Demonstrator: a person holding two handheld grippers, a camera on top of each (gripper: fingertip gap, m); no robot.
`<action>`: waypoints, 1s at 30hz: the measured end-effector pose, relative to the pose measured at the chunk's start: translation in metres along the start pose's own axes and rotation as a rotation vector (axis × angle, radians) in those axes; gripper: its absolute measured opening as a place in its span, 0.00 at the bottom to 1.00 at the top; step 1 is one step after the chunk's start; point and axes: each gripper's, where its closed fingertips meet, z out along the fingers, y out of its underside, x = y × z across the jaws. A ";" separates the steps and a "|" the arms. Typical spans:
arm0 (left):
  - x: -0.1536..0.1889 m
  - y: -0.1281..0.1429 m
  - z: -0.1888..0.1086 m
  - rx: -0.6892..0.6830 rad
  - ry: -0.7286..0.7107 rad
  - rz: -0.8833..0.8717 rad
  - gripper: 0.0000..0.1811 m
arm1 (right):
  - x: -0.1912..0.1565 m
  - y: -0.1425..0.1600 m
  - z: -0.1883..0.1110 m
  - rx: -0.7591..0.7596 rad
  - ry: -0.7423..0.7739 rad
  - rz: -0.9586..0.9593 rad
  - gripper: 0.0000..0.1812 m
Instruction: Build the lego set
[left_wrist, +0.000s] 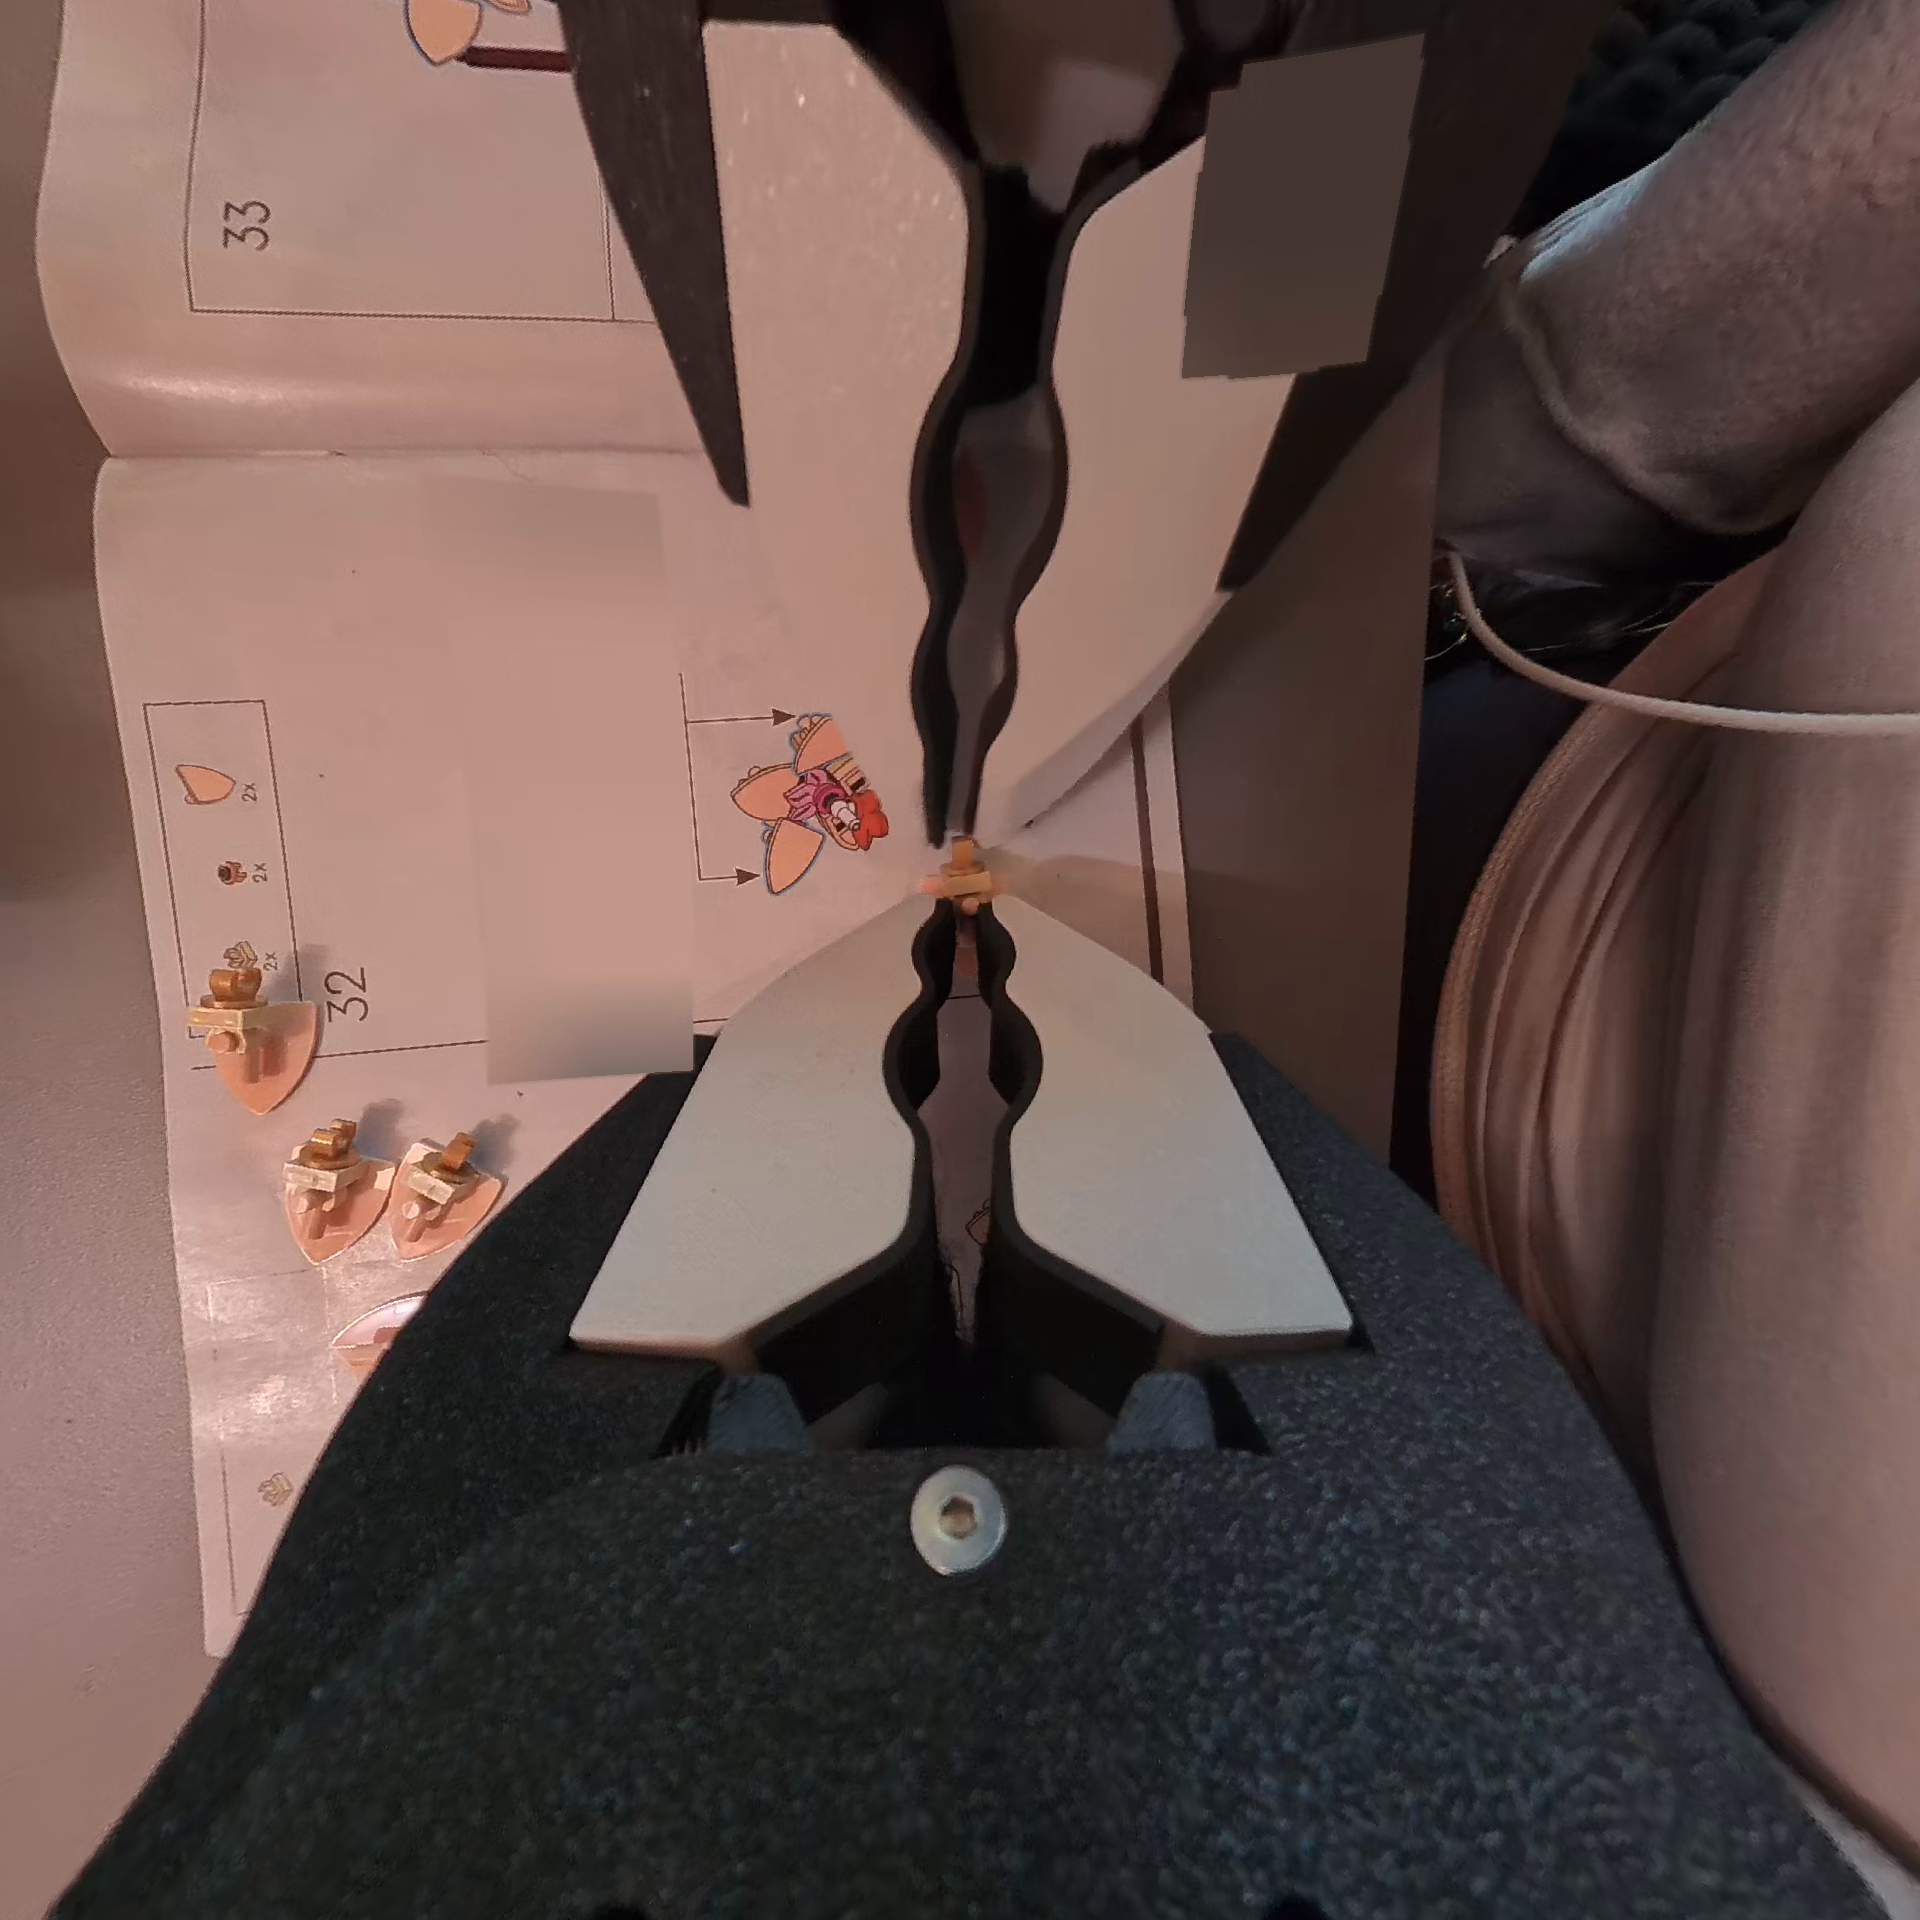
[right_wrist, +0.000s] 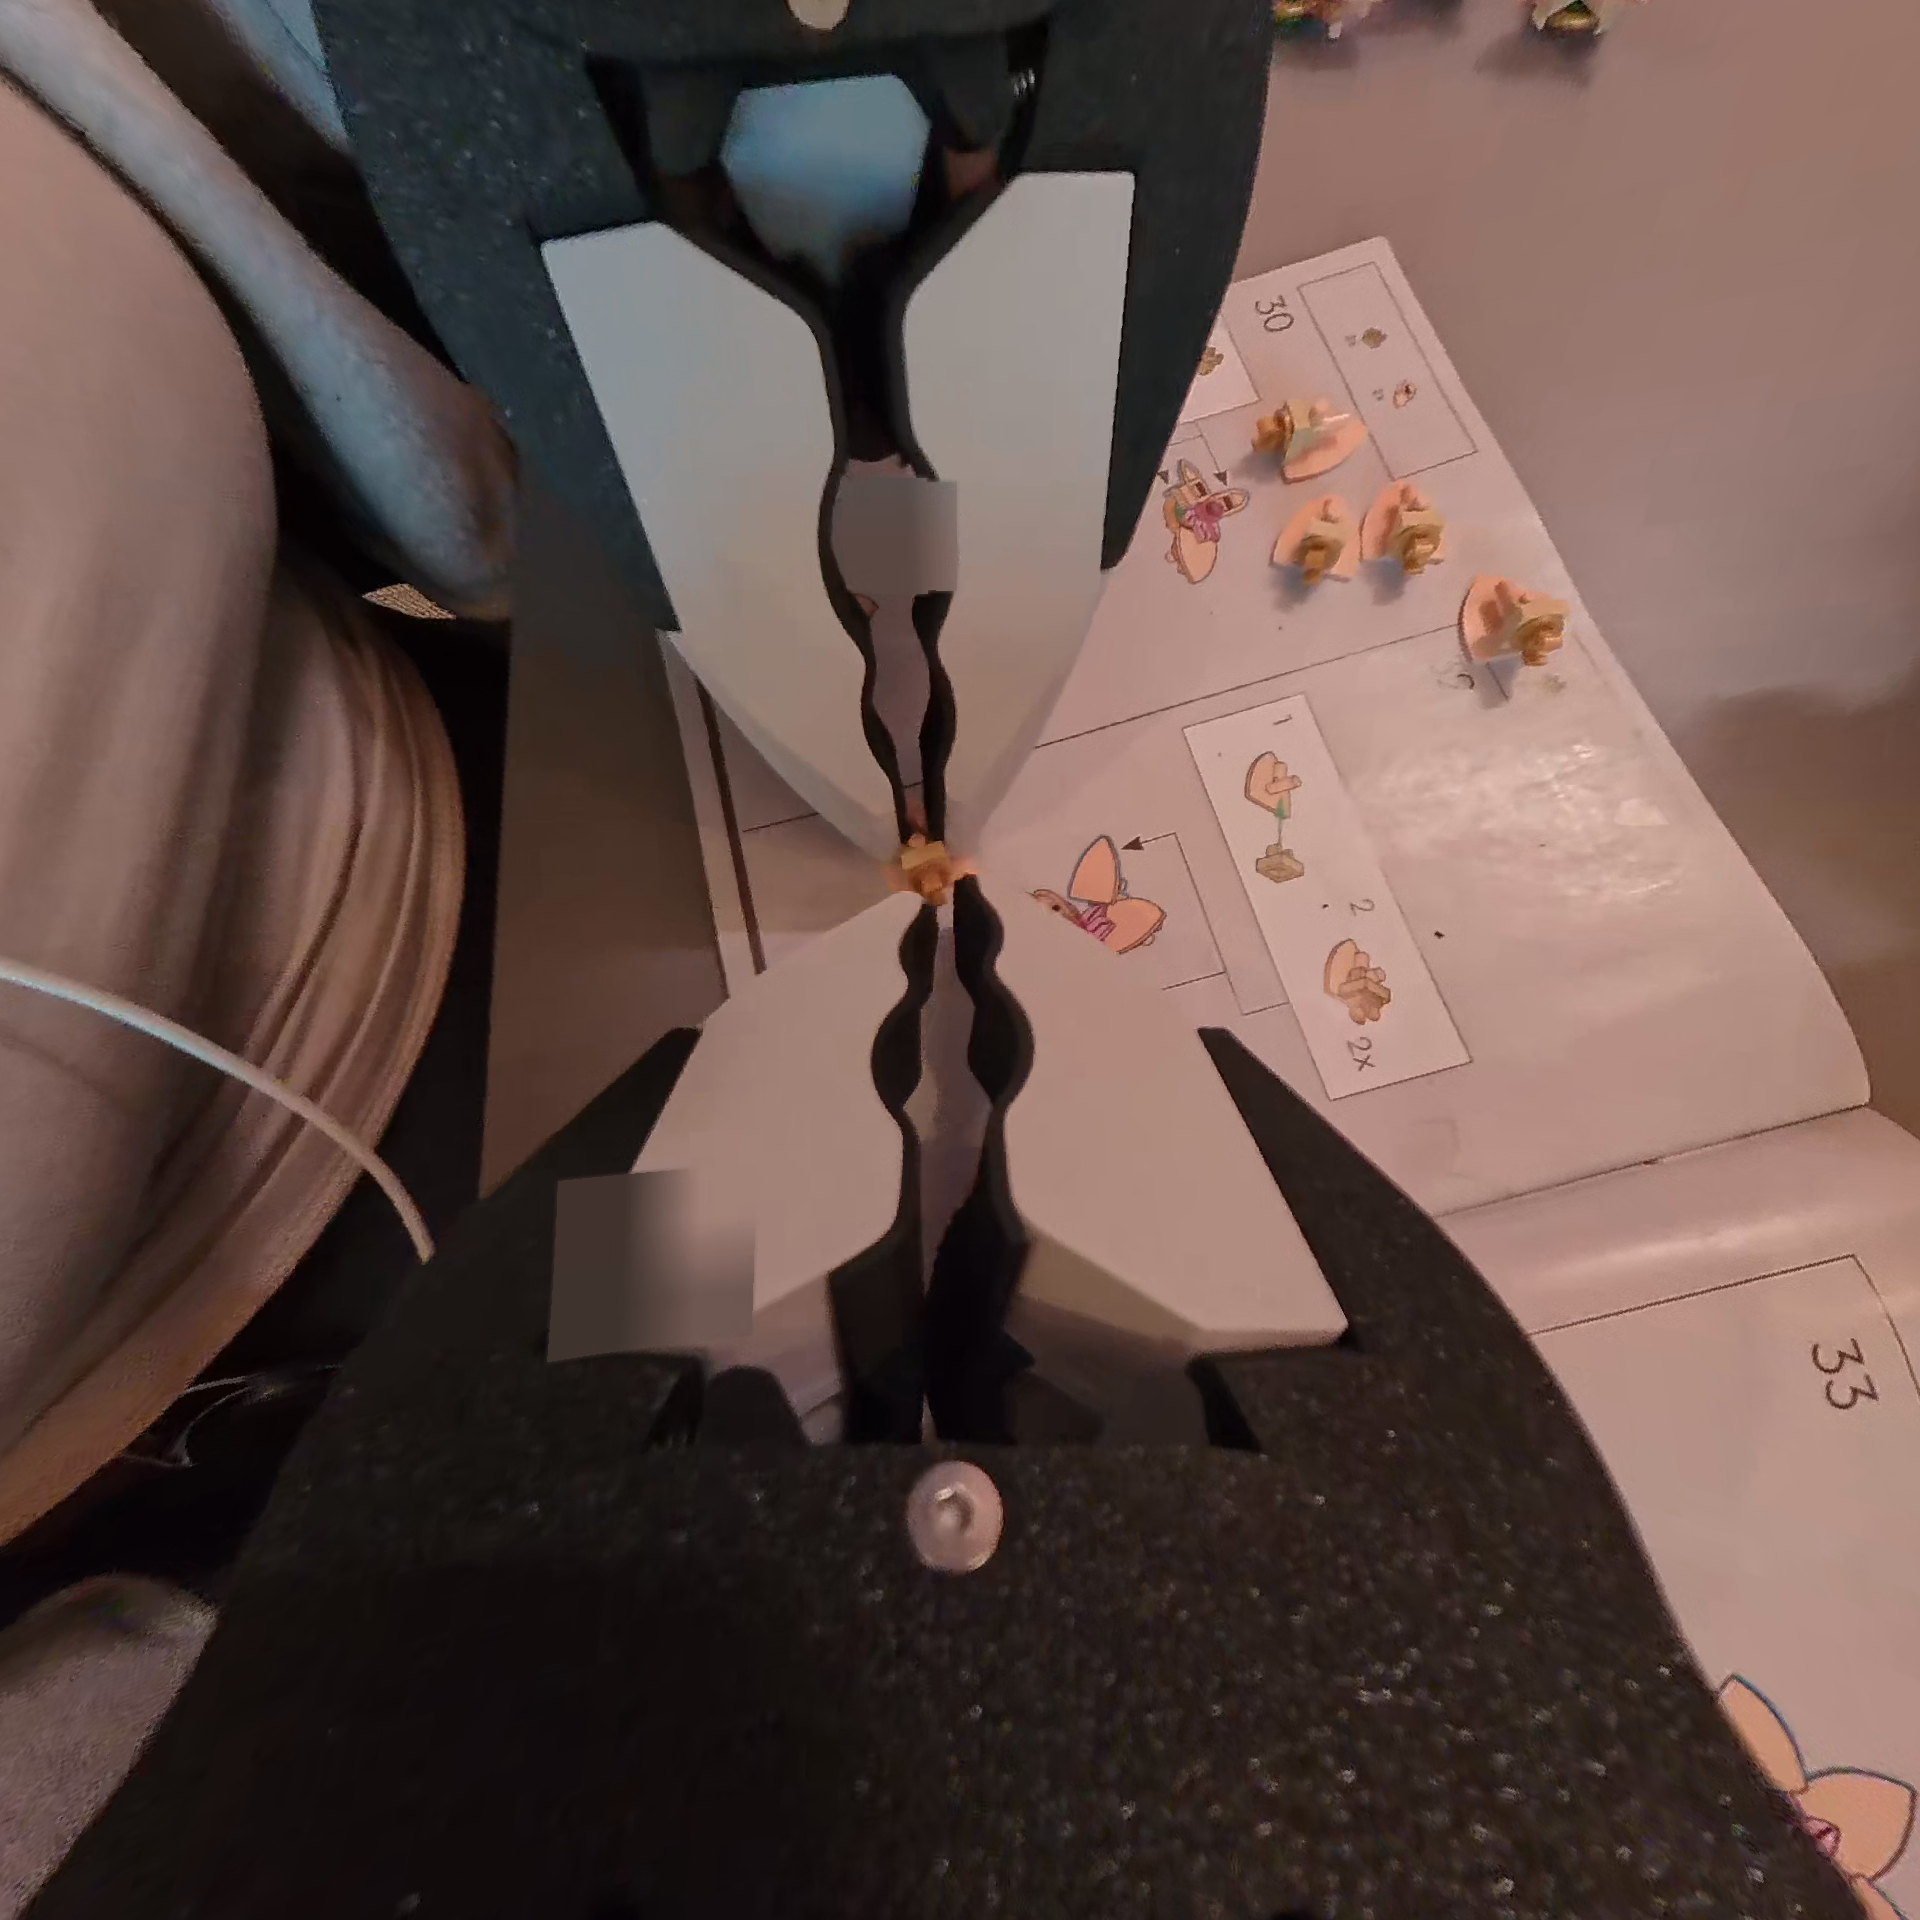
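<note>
Two grippers meet tip to tip above an open instruction booklet (left_wrist: 436, 623), pinching a tiny tan-and-gold lego sub-assembly (left_wrist: 964, 881) between them. The left gripper (left_wrist: 961, 914) has its jaws closed on the near side of the piece; the right gripper (right_wrist: 940, 904) has its jaws closed on the opposite end, where a gold clip stands up. The step in hand appears to be pressing the gold clip onto the small tan bracket, one of several petal units. Next, a steady squeeze along the line between the tips seems called for, without twisting the parts out of the narrow grips. Three finished petal units (left_wrist: 343, 1195) lie on the booklet to the left; the right wrist view shows four (right_wrist: 1351, 530). The booklet rests on a plain grey table (right_wrist: 1662, 156), with a person's beige garment (left_wrist: 1662, 1143) close beside it.
</note>
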 end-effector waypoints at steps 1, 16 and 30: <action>0.000 0.000 0.000 0.002 0.001 -0.002 0.02 | 0.000 -0.001 0.001 0.002 -0.007 -0.002 0.02; 0.001 -0.002 0.000 0.114 0.013 0.067 0.02 | -0.006 0.000 0.004 -0.023 -0.161 0.180 0.01; 0.003 0.004 -0.008 0.134 0.004 0.048 0.09 | -0.008 0.000 0.006 0.011 -0.122 0.215 0.00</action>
